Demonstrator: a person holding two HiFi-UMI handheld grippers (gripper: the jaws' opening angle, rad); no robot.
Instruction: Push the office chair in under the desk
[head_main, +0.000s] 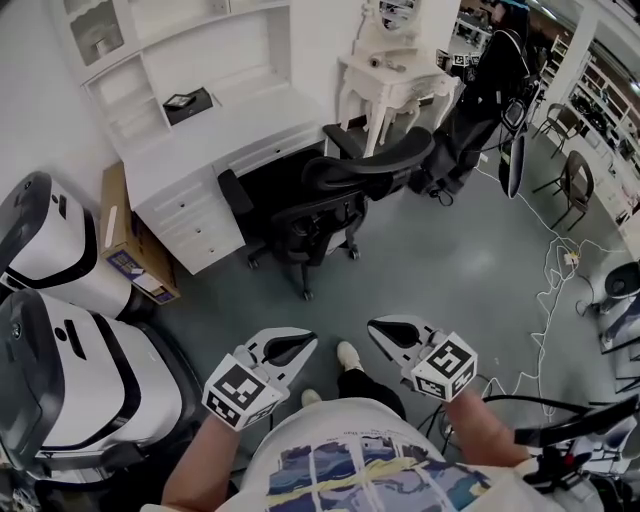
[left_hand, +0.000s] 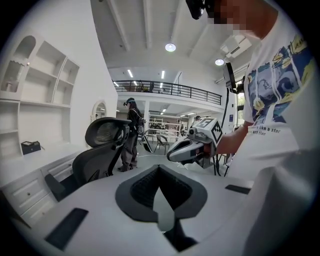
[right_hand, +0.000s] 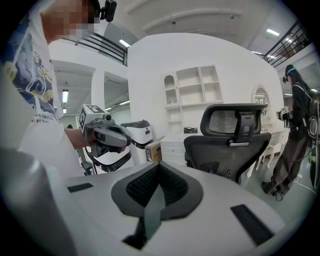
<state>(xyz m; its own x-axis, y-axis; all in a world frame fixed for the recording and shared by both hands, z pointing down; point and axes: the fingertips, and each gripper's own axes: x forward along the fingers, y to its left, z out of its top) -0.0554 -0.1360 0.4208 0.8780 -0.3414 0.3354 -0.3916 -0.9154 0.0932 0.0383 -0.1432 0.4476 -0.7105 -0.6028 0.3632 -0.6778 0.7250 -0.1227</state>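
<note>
We hold the left gripper (head_main: 298, 344) and the right gripper (head_main: 384, 331) side by side at the lower middle of the head view, just above our shirt. In each gripper's own view the jaws are pressed together with nothing between them. Both point toward the upper part of the frame, and neither touches anything. Between them, a little lower, our shoe (head_main: 348, 355) stands on the grey floor (head_main: 450, 260).

Well apart from both grippers, near the upper centre, the black office chair (head_main: 345, 195) stands at the dark opening of the white desk (head_main: 225, 135). Its backrest is turned toward us and its wheeled base is out on the floor.

A cardboard box (head_main: 125, 240) sits just beside the desk at the left. Two white-and-black machines (head_main: 60, 250) fill the left edge. A small white table (head_main: 395, 80) stands in the upper right, and loose cables (head_main: 560, 270) trail along the right side.
</note>
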